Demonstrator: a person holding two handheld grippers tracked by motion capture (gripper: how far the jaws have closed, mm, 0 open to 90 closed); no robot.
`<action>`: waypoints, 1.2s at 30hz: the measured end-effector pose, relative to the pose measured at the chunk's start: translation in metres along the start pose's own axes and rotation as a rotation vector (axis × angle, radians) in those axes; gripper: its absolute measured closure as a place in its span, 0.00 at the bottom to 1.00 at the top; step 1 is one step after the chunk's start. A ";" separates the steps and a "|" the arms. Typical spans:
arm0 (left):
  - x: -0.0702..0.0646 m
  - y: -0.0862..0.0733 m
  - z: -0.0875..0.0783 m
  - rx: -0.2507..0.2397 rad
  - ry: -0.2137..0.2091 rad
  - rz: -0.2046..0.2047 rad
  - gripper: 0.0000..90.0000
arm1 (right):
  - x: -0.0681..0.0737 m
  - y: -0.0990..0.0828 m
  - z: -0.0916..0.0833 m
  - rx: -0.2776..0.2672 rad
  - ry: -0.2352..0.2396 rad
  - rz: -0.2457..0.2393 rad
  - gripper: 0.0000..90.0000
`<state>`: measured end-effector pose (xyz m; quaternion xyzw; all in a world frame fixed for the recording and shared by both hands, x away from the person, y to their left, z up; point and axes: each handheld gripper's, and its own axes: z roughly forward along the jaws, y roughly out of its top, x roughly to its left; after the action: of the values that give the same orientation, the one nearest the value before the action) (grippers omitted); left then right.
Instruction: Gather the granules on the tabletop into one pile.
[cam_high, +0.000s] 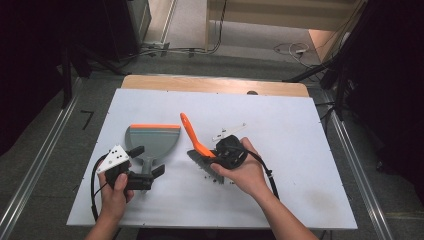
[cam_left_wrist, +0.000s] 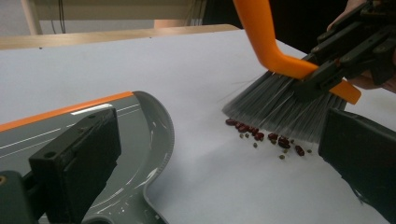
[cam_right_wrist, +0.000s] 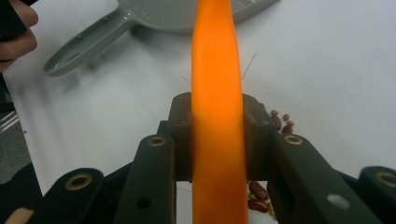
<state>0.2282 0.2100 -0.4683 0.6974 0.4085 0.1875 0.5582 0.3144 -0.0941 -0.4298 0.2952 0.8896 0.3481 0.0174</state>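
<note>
A grey dustpan (cam_high: 152, 140) with an orange front edge lies flat on the white table top (cam_high: 290, 130). My left gripper (cam_high: 148, 160) is open, its jaws wide apart on either side of the dustpan's handle (cam_high: 146, 167) and not pressing on it. My right gripper (cam_high: 222, 152) is shut on the orange handle of a brush (cam_high: 192, 135). The brush's grey bristles (cam_left_wrist: 280, 105) rest on the table over a small scatter of red and green beans (cam_left_wrist: 266, 137), to the right of the dustpan (cam_left_wrist: 140, 130). In the right gripper view the orange handle (cam_right_wrist: 217, 70) runs up between the jaws, with beans (cam_right_wrist: 280, 122) beside them.
A small white strip (cam_high: 230, 132) lies just behind the brush. The wooden table edge (cam_high: 215, 85) runs along the far side. Metal rails (cam_high: 45, 150) flank the table on the floor, and cables (cam_high: 295, 50) lie beyond it.
</note>
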 end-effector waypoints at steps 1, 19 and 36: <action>0.000 0.000 0.000 -0.001 -0.003 0.001 0.00 | 0.001 0.000 0.003 0.005 0.009 0.010 0.76; -0.003 0.000 0.000 0.005 0.003 0.004 0.00 | -0.013 -0.006 0.034 0.067 0.004 0.139 0.76; -0.002 -0.001 0.000 0.010 0.010 0.009 0.00 | -0.051 -0.020 0.027 0.067 -0.031 0.277 0.75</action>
<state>0.2267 0.2082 -0.4684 0.7010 0.4090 0.1918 0.5519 0.3522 -0.1168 -0.4720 0.4209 0.8509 0.3130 -0.0272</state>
